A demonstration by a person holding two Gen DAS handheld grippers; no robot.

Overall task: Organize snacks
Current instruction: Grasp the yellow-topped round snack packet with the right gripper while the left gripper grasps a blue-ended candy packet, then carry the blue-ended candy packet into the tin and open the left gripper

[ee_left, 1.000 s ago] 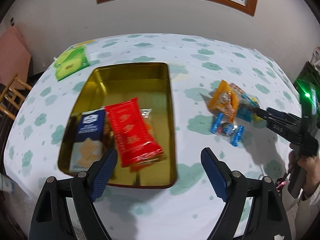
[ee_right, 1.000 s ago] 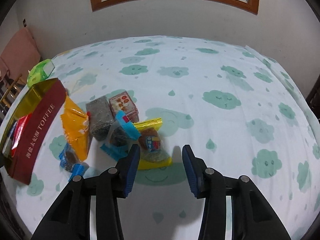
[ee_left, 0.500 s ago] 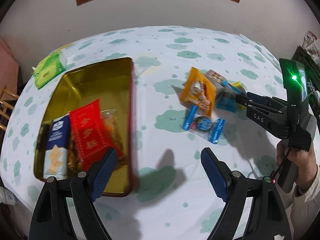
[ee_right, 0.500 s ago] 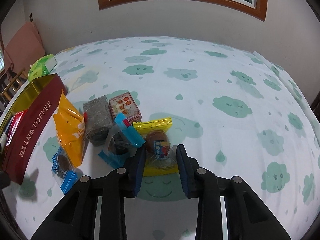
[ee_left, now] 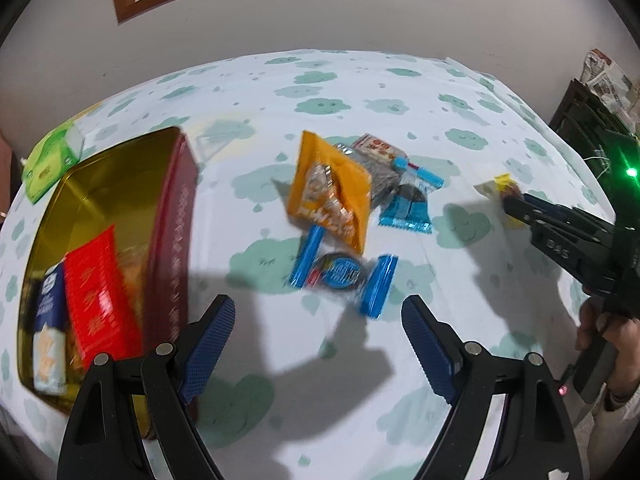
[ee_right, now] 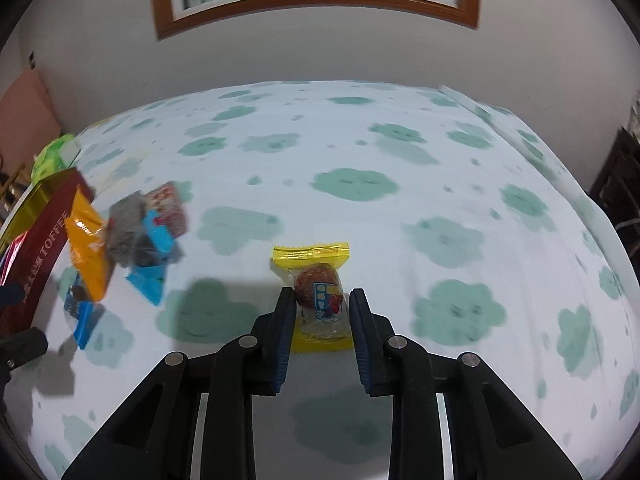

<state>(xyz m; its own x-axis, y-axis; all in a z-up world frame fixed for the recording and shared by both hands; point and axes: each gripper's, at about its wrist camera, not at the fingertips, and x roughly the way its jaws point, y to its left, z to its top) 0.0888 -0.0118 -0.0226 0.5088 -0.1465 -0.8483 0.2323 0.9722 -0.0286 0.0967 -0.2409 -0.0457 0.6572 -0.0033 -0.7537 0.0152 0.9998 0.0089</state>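
My right gripper point(ee_right: 319, 298) is shut on a yellow-wrapped snack point(ee_right: 318, 292) and holds it above the cloth, to the right of the snack pile; it also shows in the left wrist view point(ee_left: 505, 191). My left gripper point(ee_left: 318, 316) is open and empty, just before a blue round-cookie packet point(ee_left: 340, 274). Behind that lie an orange packet point(ee_left: 330, 196), a second blue packet point(ee_left: 408, 204), a grey packet and a red-white packet point(ee_left: 376, 148). The gold toffee tin point(ee_left: 104, 176) at left holds a red packet point(ee_left: 98, 300) and a blue cracker packet point(ee_left: 48, 336).
The table wears a white cloth with green clouds point(ee_right: 352, 184). A green packet point(ee_left: 50, 158) lies at the far left beyond the tin. A wall with a wood-framed window stands behind. Dark furniture point(ee_left: 592, 120) stands at the right. A pink chair point(ee_right: 24, 108) is at the left.
My right gripper closed on the yellow snack and lifted it rightward, away from the pile. My left gripper swung right from the tin toward the loose packets, staying open.
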